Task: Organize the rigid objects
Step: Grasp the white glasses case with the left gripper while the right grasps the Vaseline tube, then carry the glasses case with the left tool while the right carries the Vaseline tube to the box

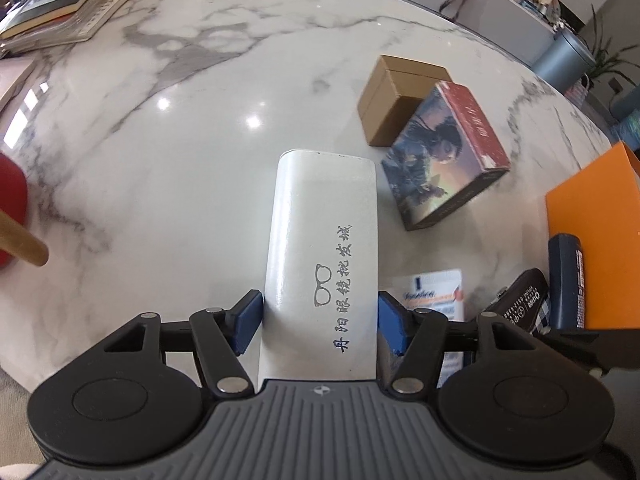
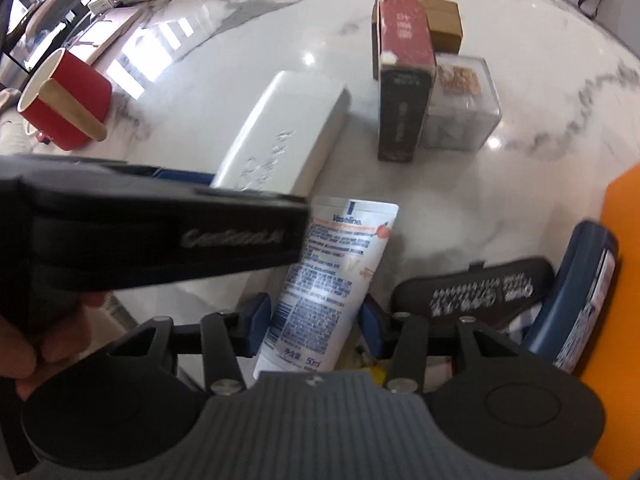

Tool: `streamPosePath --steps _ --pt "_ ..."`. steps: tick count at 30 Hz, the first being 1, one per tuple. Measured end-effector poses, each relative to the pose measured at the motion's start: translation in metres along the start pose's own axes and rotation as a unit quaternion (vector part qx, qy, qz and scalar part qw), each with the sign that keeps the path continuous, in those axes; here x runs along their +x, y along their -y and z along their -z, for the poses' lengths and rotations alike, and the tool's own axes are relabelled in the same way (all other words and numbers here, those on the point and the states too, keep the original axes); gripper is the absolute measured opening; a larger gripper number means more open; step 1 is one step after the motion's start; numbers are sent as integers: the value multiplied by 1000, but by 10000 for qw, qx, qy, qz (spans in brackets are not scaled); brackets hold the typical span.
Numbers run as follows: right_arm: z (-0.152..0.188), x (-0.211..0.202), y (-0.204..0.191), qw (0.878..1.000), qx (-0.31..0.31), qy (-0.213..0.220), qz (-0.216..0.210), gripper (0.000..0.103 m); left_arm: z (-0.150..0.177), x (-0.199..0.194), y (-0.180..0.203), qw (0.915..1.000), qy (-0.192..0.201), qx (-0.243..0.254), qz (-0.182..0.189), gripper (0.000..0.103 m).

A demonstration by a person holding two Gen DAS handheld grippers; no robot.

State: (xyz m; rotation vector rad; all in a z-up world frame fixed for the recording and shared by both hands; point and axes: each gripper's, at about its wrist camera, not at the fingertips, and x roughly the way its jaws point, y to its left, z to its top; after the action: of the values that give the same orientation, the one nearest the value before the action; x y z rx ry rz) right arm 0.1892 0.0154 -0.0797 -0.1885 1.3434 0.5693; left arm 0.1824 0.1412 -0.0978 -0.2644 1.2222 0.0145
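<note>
Holding the white case (image 1: 320,264) snug, the left tool (image 1: 318,320) should set it flat mid-frame beside the boxes (image 1: 440,152); right tool (image 2: 316,324) straddles the tube (image 2: 324,280), grip unclear.

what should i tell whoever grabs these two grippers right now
Left gripper: shut on the white glasses case, its far end toward the marble table.
Right gripper: pads either side of the Vaseline tube; contact unclear, so check the grip.
Grouped further back: picture box against the brown cardboard box, with a clear plastic box beside them.
To the right: black glasses case and dark blue bottle by the orange box. Red mug to the left.
Left to do: place the white case and the tube; their destination isn't shown.
</note>
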Motion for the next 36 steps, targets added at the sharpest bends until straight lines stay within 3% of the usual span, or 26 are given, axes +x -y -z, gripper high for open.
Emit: streamPosePath --steps 5,12,22,25,27,31,36 --pt "-12 4 -1 9997 -127 -65 221 48 -1 0 -1 10000 17 -68 -64 72" --pt "-13 8 -12 9986 -389 -72 362 55 -2 2 0 9999 75 -32 -97 81" --pt "-6 7 -13 9981 -444 71 417 51 -3 6 7 9994 182 107 -275 85" --pt "-5 6 -12 9983 -435 94 376 50 -2 7 9 9992 209 156 -294 79" --pt "-4 4 -9 9987 -372 82 325 49 -2 6 8 9990 236 173 -345 69" --pt "-2 -2 -4 9992 -284 132 259 48 -2 5 6 9991 254 144 -302 69" --pt "2 -16 3 9993 -169 288 155 47 -1 -1 -7 9995 266 -188 14 68"
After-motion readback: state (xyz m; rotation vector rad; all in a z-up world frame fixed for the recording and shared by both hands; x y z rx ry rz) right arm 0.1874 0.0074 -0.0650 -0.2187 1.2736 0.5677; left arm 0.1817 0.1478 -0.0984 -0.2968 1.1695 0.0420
